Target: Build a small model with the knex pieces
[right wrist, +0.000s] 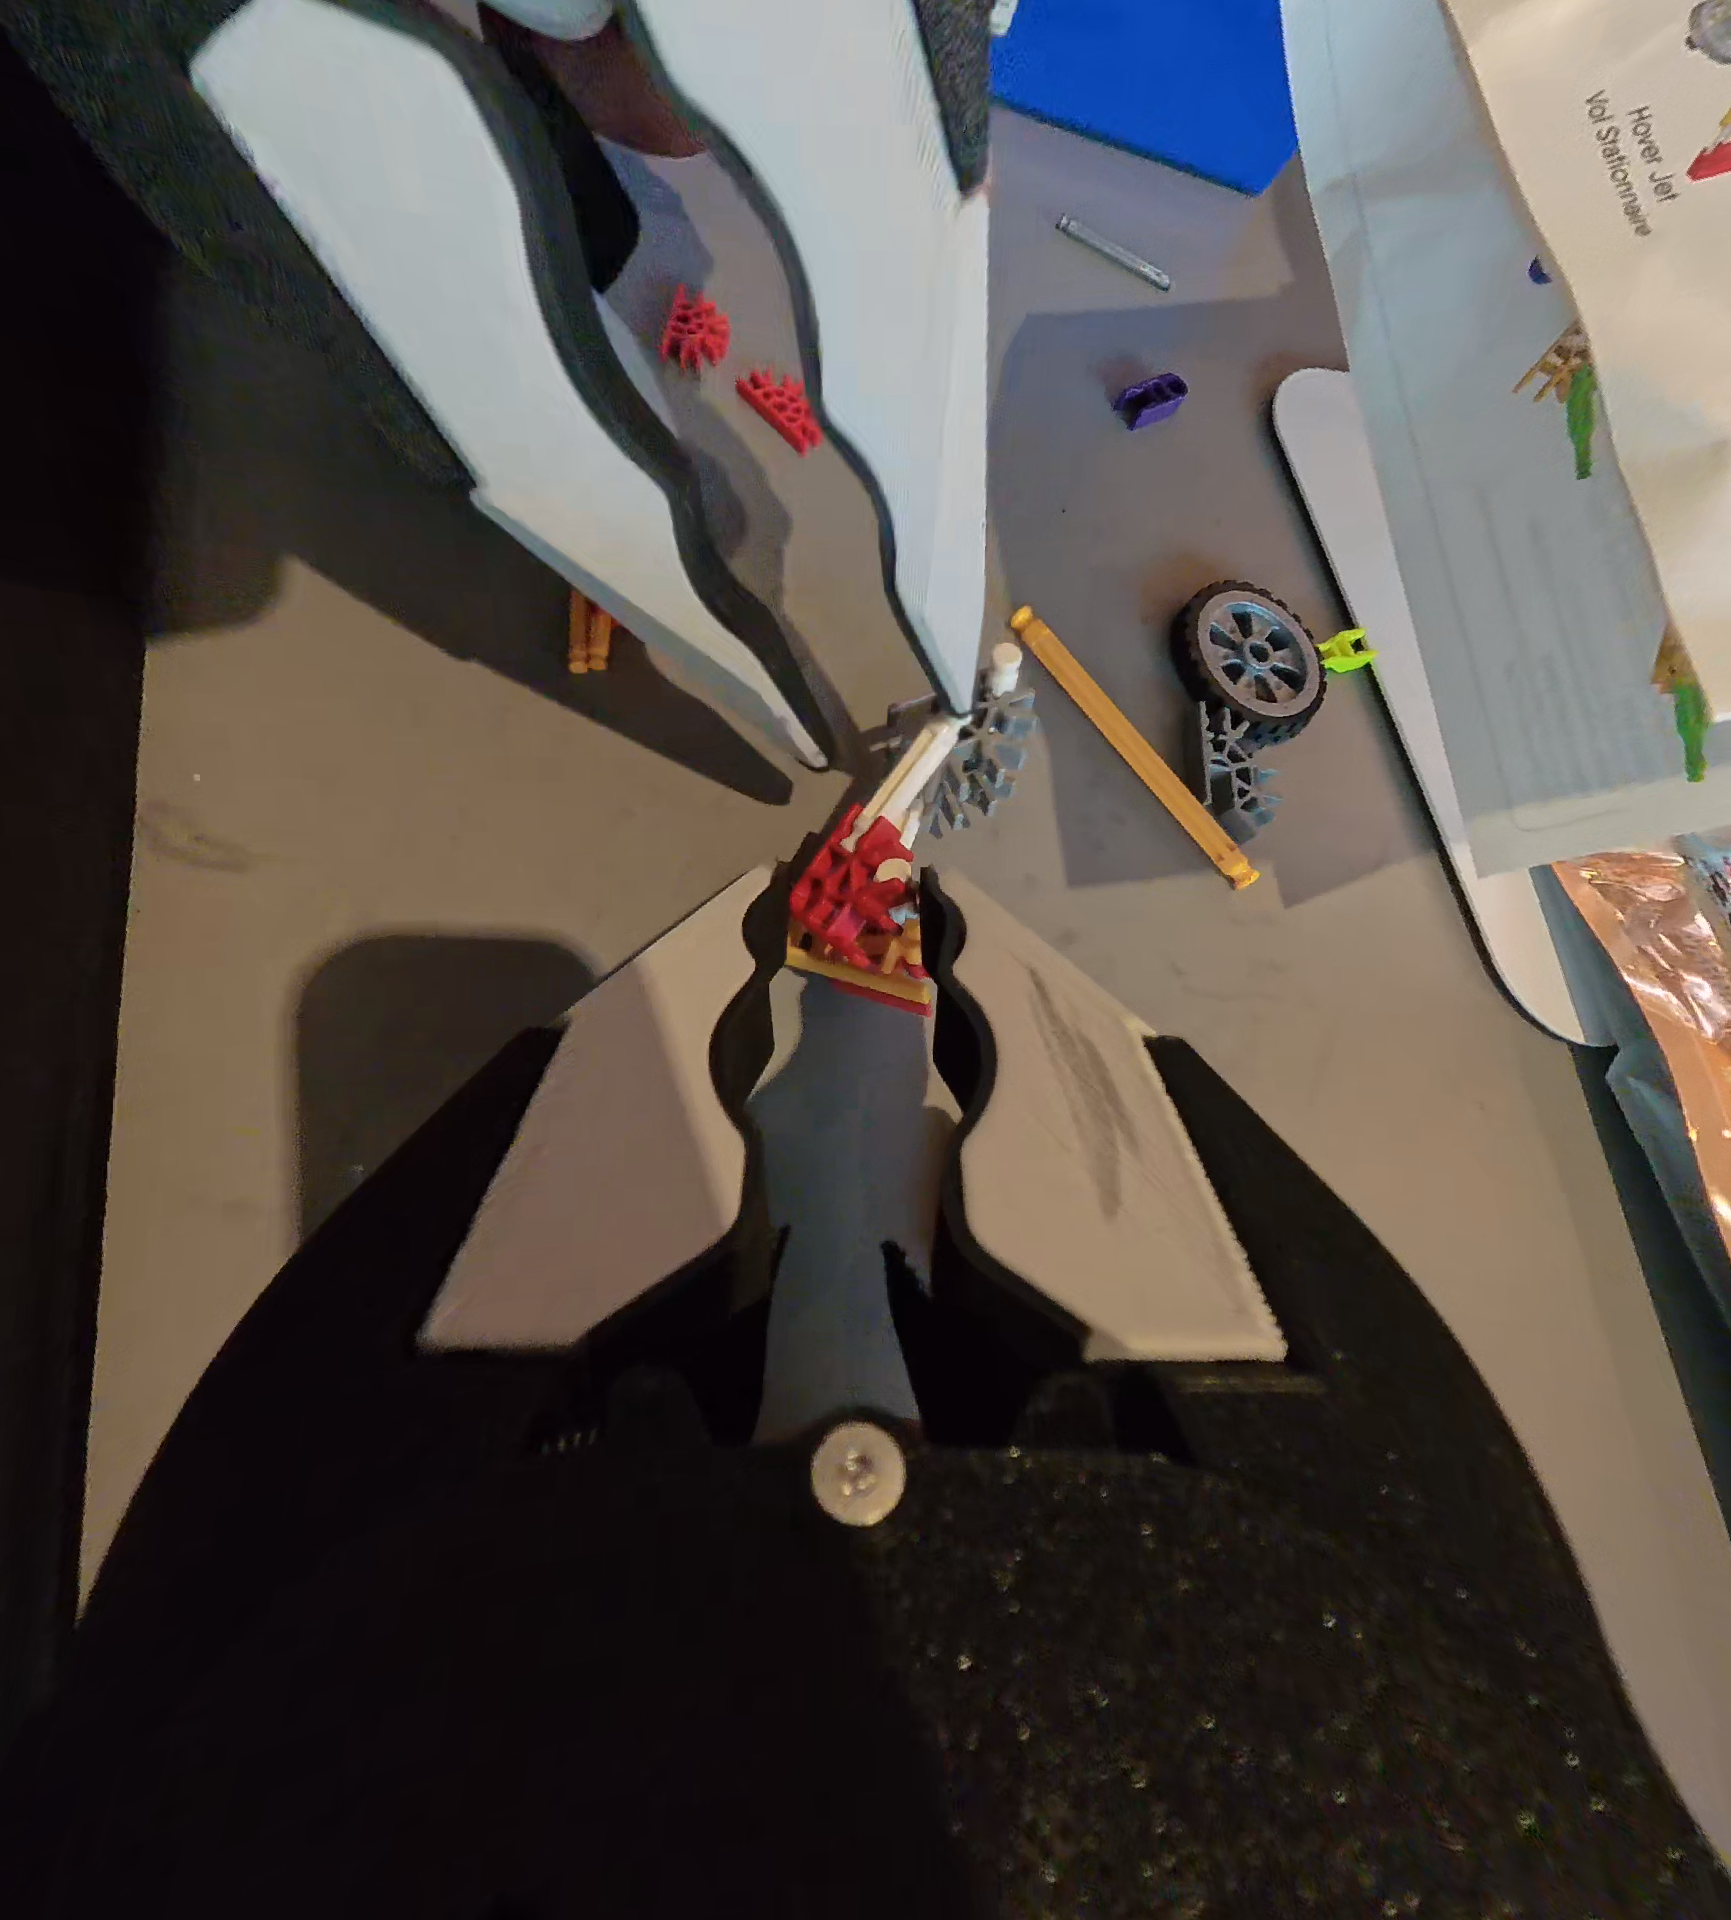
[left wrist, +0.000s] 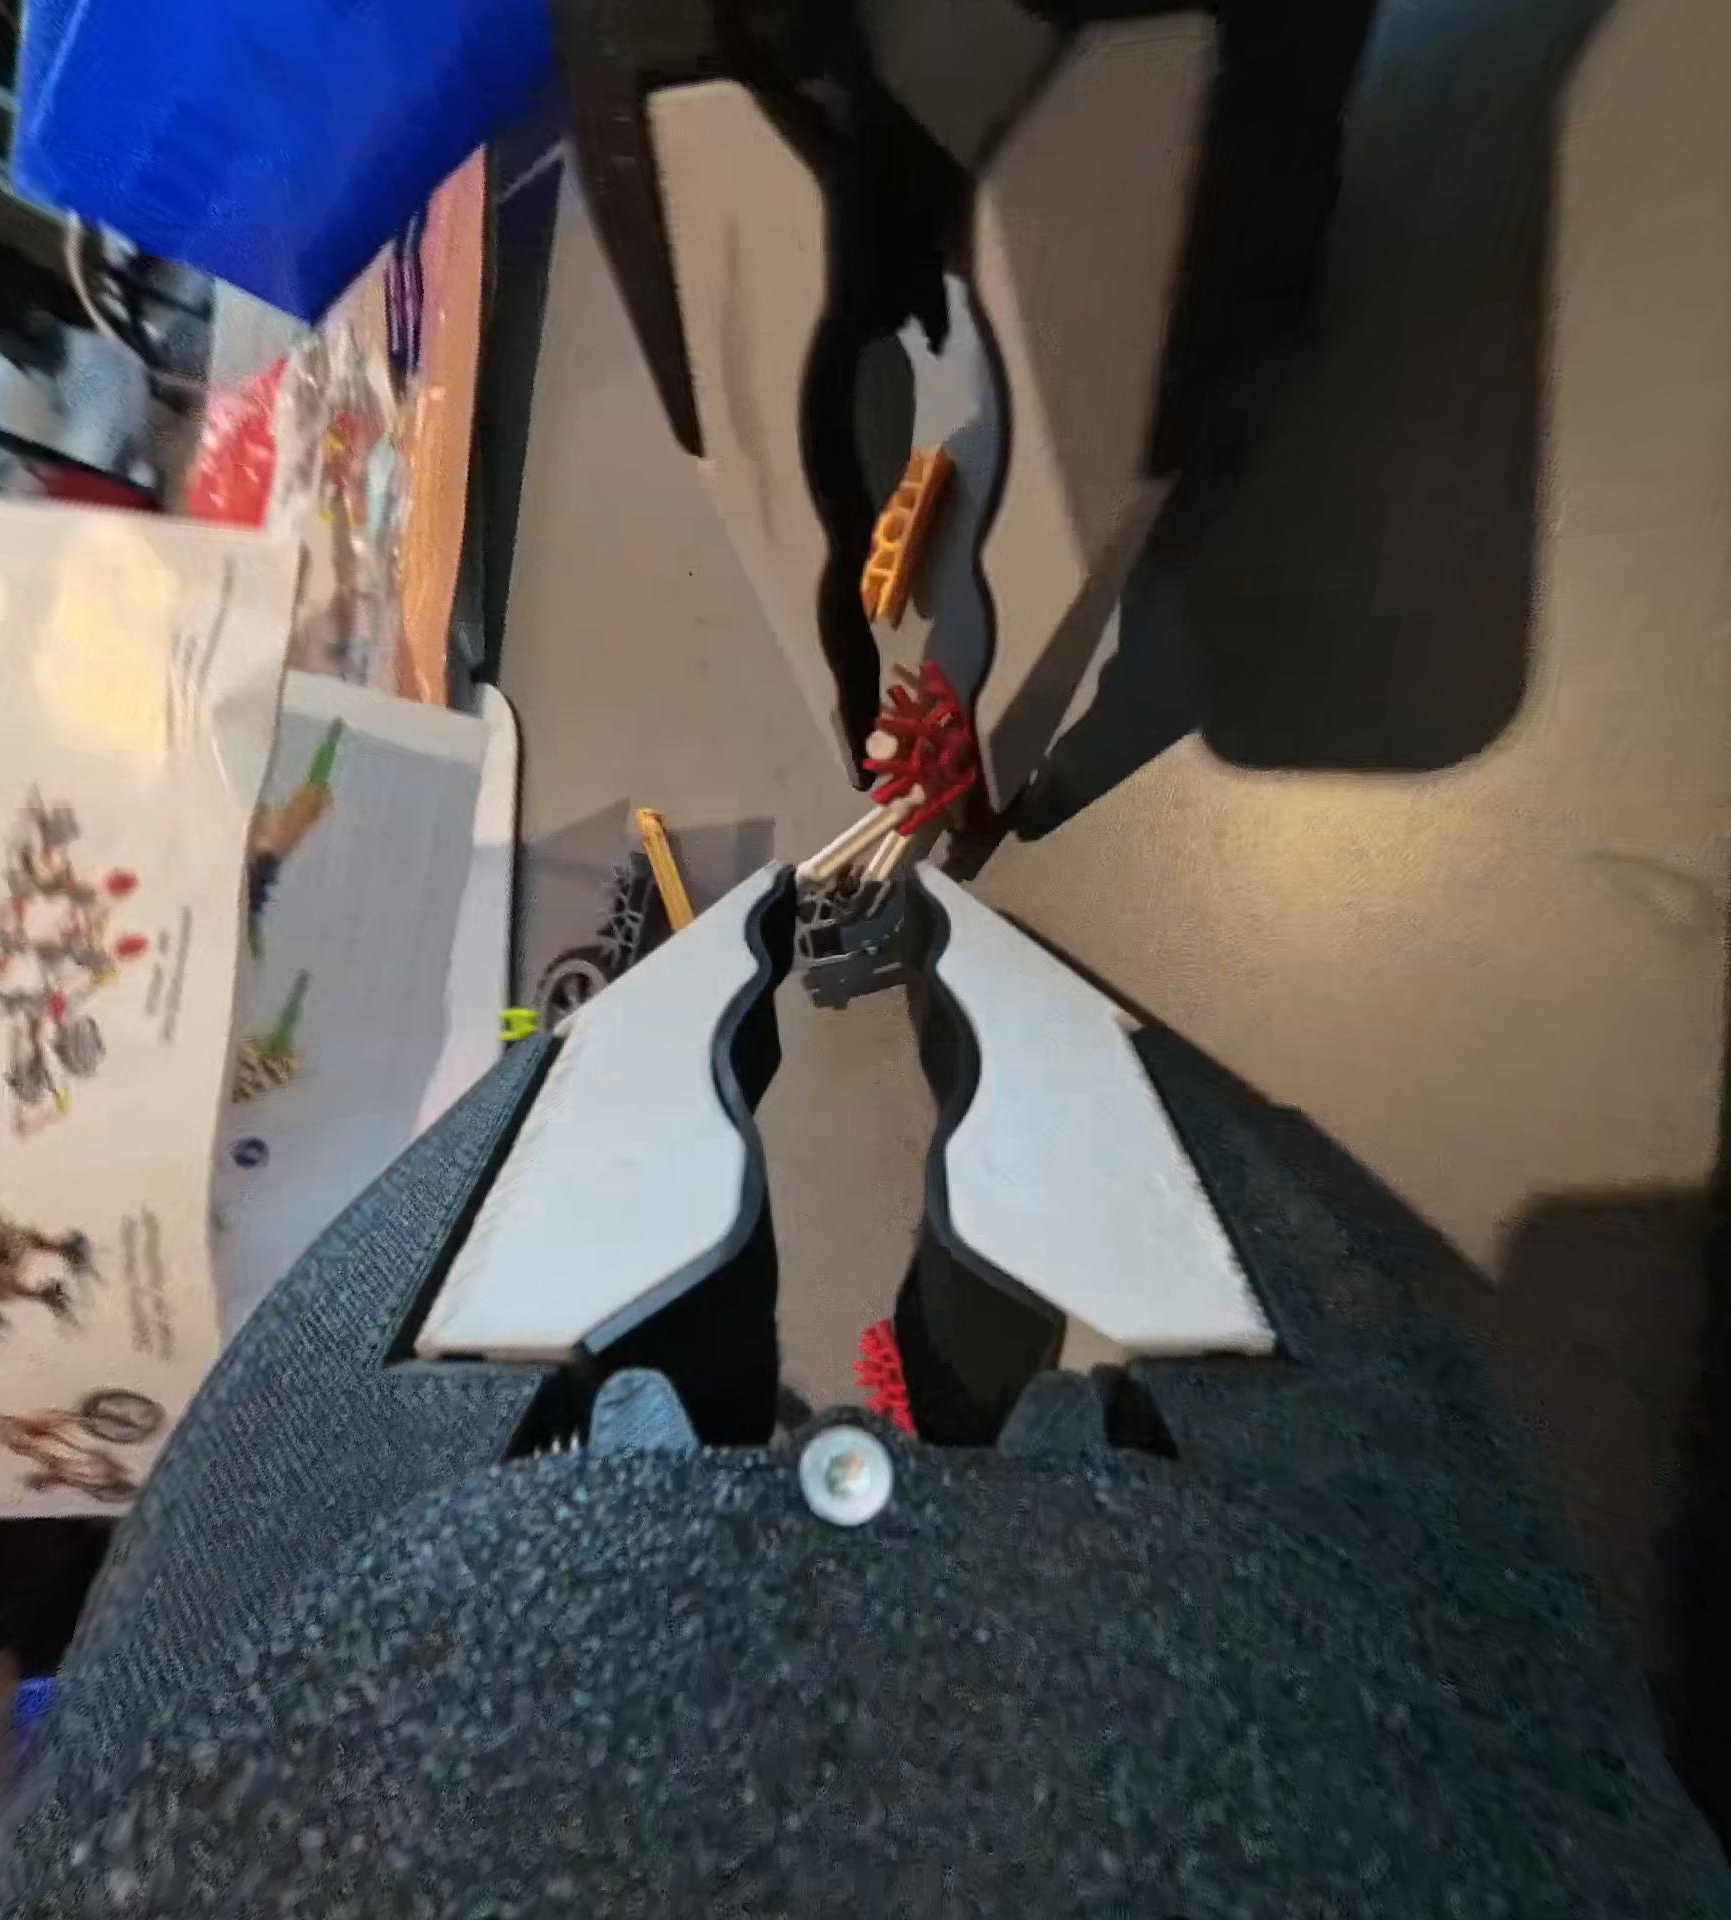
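Left gripper body: black, coarse speckled printed plastic, broad and rounded, narrowing toward the fingers.
Left gripper fingers: flat white plates with saw-toothed outer edges, each lined inside with a wavy black pad.
Left gripper screw: silver, washer-backed, central, just behind the finger roots.
Right gripper body: same black speckled shell, largely shadowed.
Right gripper fingers: white plates, wavy black inner pads; grey smudge on one plate.
Right gripper screw: silver, central, just behind the finger roots.
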